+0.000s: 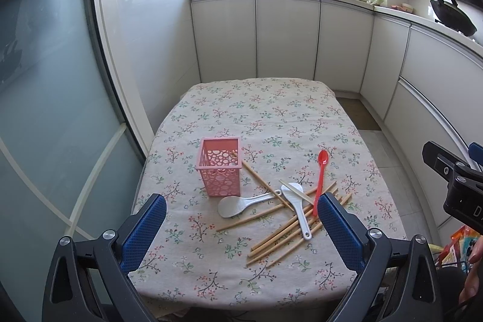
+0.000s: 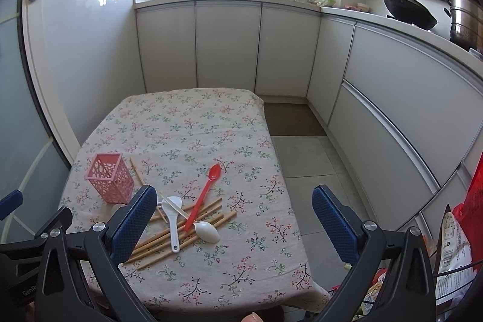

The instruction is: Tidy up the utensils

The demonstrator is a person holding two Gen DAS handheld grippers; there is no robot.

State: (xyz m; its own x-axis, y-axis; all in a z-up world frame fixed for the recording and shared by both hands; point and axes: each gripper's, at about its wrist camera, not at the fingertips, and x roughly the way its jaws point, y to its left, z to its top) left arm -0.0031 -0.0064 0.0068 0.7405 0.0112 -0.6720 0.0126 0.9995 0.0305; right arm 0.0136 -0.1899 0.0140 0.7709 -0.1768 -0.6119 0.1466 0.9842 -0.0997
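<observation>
Beside table's [image 2: 280, 147] right edge, bare floor [image 2: 314, 165]

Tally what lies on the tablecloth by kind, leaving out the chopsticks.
pink holder: 1
white rice paddles: 2
red spoon: 1
white spoon: 1
Total: 5

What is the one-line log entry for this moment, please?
stage: before first pick | left gripper: open, empty | right gripper: open, empty | pink holder: upright | chopsticks, red spoon: loose on table
</observation>
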